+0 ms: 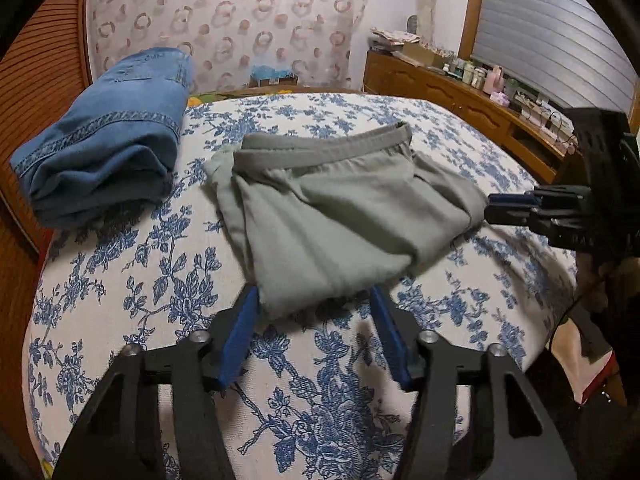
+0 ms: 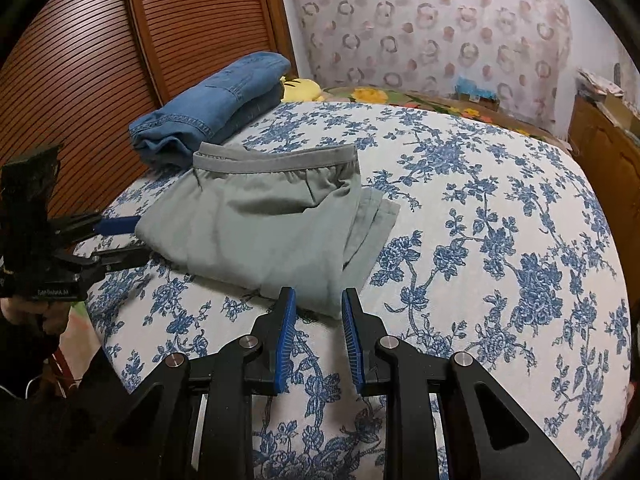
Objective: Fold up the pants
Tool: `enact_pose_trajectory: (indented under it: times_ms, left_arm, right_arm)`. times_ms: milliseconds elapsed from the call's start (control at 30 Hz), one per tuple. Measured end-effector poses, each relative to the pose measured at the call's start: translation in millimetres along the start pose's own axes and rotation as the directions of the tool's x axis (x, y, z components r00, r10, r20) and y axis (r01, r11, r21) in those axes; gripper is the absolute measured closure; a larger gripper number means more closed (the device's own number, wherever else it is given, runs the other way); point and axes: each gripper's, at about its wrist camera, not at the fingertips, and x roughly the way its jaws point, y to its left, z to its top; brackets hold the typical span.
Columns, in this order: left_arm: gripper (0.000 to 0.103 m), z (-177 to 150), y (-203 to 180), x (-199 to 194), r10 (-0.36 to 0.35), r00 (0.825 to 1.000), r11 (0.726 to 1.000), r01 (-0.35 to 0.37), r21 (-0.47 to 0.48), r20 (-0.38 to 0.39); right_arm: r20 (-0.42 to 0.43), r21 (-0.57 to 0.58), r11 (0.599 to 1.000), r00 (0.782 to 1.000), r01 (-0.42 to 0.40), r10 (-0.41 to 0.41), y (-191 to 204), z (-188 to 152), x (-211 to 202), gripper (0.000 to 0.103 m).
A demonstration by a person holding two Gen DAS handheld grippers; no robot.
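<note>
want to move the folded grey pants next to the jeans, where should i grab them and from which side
Grip the grey pants at the thick folded edge opposite the waistband, one gripper at each near corner, coming in low from the near side. There the layers are stacked together, so a pinch would likely catch them all; the waistband end lies open and the hems stick out loose, so lifting there could undo the fold.

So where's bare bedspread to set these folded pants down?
Free: the wide floral bedspread right of the grey pants, toward the wooden dresser. Crowded: the far-left corner, where folded jeans lie by the slatted door.
</note>
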Motion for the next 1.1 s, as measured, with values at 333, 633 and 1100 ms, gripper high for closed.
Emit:
enact_pose_trajectory:
  times_ms: [333, 633, 1100]
  left_arm:
    - [0.067, 2, 2, 7, 0.005, 1.000, 1.000, -0.005, -0.002, -0.004]
    - [0.089, 1, 9, 2, -0.011, 0.999, 1.000, 0.012, -0.029, 0.041]
    - [0.094, 1, 17, -13, -0.001, 0.996, 0.999, 0.006, -0.051, 0.090]
  right_arm:
    - [-0.021, 0.004, 1.000, 1.000, 0.018, -0.018, -3, 3, 14, 0.079]
    - [0.002, -0.029, 0.999, 1.000, 0.030, -0.029, 2, 1, 13, 0.099]
    - [0.051, -0.014, 0.995, 0.994, 0.095, -0.094, 1, -6, -12, 0.101]
